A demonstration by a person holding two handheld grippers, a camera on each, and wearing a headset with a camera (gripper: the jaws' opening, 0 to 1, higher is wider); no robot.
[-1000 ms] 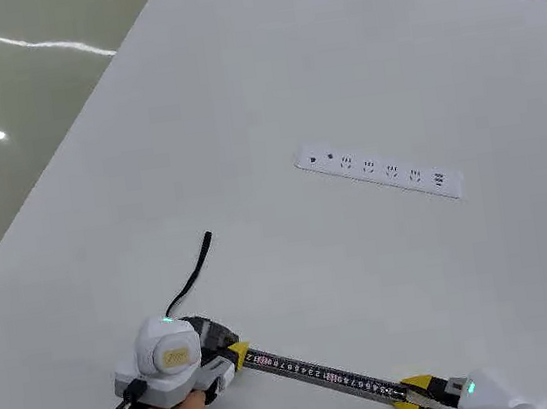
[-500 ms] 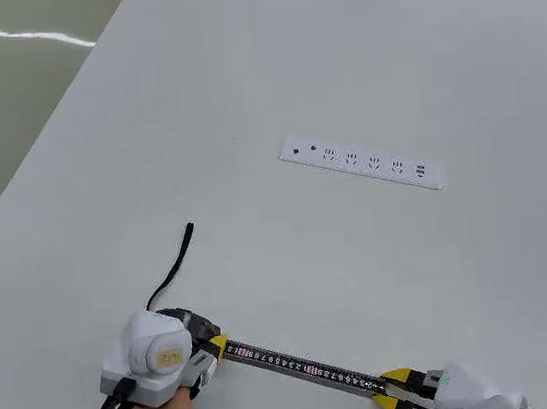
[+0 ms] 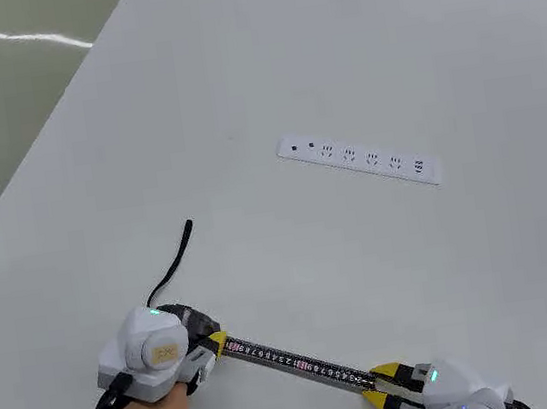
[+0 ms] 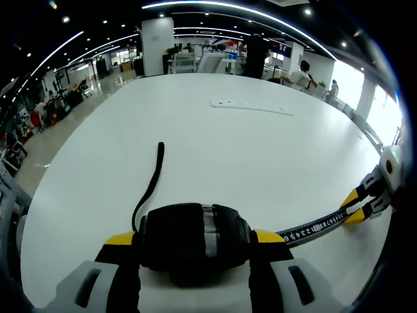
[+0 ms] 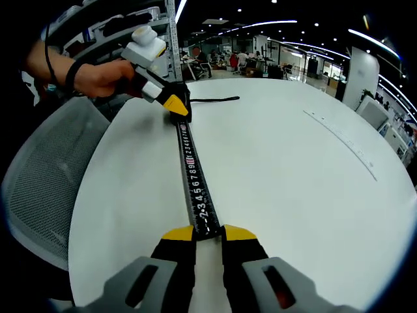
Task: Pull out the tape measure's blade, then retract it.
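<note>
Left gripper (image 4: 194, 238) clamps the tape measure (image 4: 195, 225) as an anchor; right gripper (image 5: 208, 233) pinches the blade (image 5: 193, 176) tip to draw it out.

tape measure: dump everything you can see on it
The tape measure has a chunky black case, plastic or rubber by the look, with a shiny band across its middle. It sits low over the white table, clamped between the left gripper's yellow-tipped jaws. Its black wrist strap lies loose on the table ahead. The dark blade, with white and red numerals, is drawn out straight, and the right gripper pinches its end.
</note>
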